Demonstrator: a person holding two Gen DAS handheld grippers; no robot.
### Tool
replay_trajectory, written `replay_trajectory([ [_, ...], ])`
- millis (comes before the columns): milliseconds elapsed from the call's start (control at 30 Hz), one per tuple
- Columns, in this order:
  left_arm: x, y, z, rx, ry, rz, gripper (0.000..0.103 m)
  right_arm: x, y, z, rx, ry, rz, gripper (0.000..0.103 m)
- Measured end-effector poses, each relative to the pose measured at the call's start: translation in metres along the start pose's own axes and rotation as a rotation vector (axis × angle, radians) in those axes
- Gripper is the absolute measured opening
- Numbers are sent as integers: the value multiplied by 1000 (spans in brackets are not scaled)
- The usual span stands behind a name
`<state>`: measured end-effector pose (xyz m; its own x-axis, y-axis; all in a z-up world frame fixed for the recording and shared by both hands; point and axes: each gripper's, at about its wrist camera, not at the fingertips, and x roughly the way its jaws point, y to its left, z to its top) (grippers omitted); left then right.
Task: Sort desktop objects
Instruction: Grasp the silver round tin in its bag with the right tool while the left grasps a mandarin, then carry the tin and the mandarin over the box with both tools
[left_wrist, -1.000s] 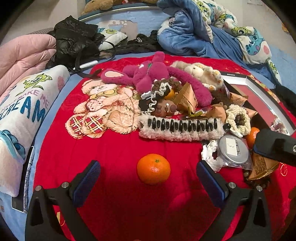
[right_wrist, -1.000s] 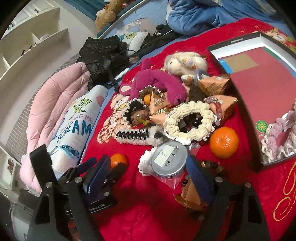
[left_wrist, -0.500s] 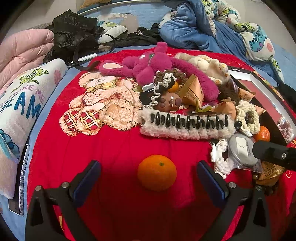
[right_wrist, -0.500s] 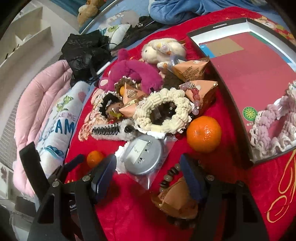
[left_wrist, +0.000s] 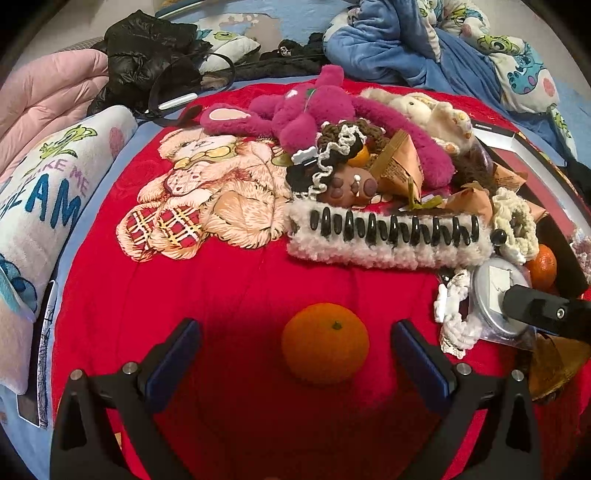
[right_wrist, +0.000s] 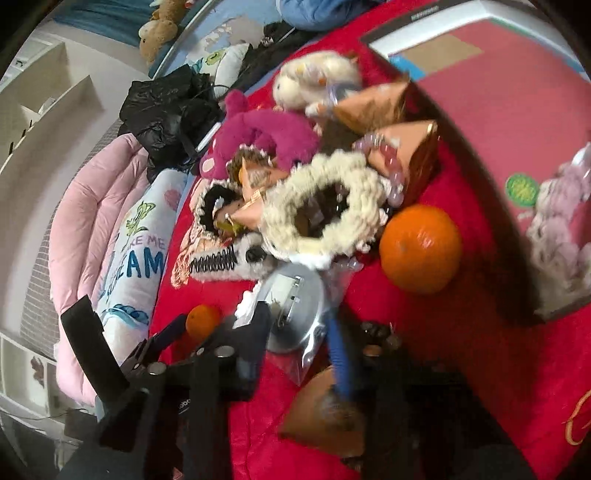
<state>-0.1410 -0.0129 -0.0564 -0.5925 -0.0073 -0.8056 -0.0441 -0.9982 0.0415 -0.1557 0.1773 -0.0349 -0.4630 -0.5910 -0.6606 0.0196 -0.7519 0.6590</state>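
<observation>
Silver round case (right_wrist: 291, 310) in its clear bag, low centre of the right wrist frame, between our closing right gripper's (right_wrist: 299, 332) jaws.

Our left gripper (left_wrist: 295, 354) stays unclenched around a mandarin (left_wrist: 325, 342) on the red blanket (left_wrist: 229, 295), lower centre, pads clear of it.

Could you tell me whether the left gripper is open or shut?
Open: the left gripper has its fingers wide apart, the orange lying untouched between them.
</observation>
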Motion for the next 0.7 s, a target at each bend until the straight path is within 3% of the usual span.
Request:
replay_trajectory([
  [300,3,6,-1,-24,16,-24,103,-2,16,-6,-77,-29,-8,20],
  [400,1,7,-1,-30,8,-25,98,-7,20,-8,-93,-45,11,17],
  [533,-4,14,-2,-65,-3,-22,76,-12,25,-9,-114,-61,42,14],
  [667,-8,23,-3,-100,-10,3,40,-15,31,-10,-141,-68,62,11],
  [700,-9,24,-3,-100,-10,2,40,-15,33,-10,-147,-67,69,10],
])
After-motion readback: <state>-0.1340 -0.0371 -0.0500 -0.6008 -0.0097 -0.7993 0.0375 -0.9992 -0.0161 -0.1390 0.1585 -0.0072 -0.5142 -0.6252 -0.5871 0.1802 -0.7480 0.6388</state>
